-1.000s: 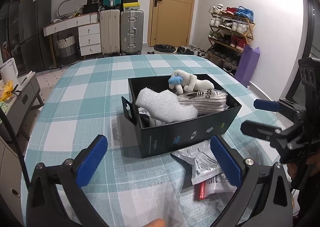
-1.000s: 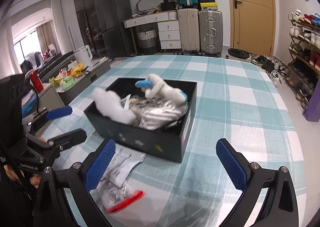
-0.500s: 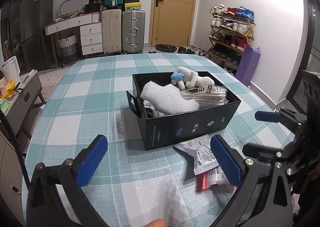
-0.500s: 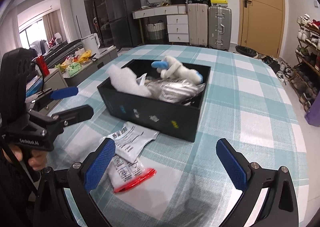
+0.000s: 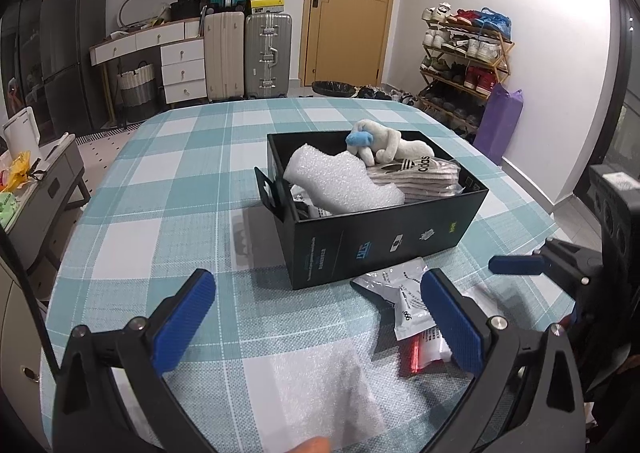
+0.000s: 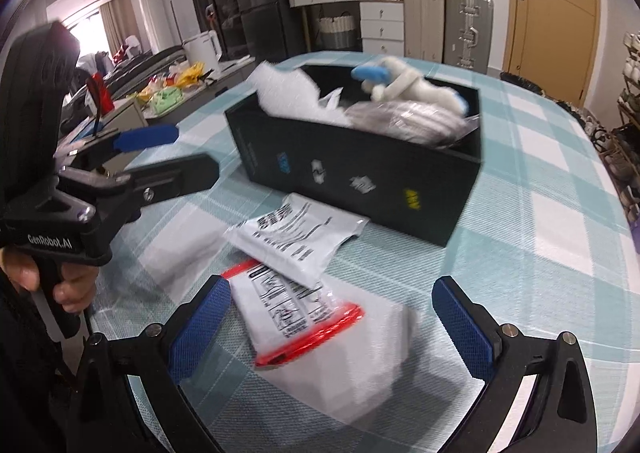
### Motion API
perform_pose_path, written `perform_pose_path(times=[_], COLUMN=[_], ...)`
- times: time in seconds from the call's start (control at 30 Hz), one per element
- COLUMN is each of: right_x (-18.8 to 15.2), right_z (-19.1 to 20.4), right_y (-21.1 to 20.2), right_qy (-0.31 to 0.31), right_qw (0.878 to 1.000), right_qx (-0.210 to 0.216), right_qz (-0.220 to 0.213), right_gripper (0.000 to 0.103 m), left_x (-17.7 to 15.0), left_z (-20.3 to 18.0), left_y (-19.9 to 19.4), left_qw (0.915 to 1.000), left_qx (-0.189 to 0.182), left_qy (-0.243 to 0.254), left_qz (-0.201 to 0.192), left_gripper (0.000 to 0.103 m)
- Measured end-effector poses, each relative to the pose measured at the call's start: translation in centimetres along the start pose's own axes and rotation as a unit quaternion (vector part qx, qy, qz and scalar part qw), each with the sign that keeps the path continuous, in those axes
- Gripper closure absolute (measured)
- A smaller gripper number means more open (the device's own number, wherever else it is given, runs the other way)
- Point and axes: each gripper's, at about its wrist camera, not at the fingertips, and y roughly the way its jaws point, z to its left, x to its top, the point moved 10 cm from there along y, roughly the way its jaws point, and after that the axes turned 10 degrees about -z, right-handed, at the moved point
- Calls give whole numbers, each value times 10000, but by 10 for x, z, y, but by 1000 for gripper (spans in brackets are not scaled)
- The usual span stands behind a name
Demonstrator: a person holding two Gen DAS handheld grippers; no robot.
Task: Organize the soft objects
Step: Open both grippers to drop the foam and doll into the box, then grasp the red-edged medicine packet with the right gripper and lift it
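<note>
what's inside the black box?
In the black box: a white foam sheet, a bagged bundle with adidas print, and a white plush toy on top. Whatever lies beneath them is covered.

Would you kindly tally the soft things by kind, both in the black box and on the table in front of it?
Plush toys: 1
Foam wraps: 1
Sock packs: 1
Grey mailers: 1
Red-edged bags: 1
Foam sheets: 1
Total: 6. The first three lie in the box; more may be hidden beneath them.
</note>
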Motion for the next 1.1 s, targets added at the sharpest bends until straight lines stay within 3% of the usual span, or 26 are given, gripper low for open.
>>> perform_pose_path(times=[0.47, 0.87, 1.1], right_x=[-6, -11, -9], right_z=[22, 1, 2], right_y=[22, 25, 28], right_qy=[-98, 40, 2], right_qw=[9996, 9988, 9990], right_qx=[44, -192, -119], right_qz=[269, 449, 425], right_gripper=[1, 1, 1], left_x=[-3, -8, -9], left_z=[4, 4, 2], left_y=[4, 8, 8], left_qw=[10000, 9999, 9999], left_qx=[25, 25, 19], left_qy=[-43, -36, -18], left_qz=[57, 123, 137], left_gripper=[0, 0, 0])
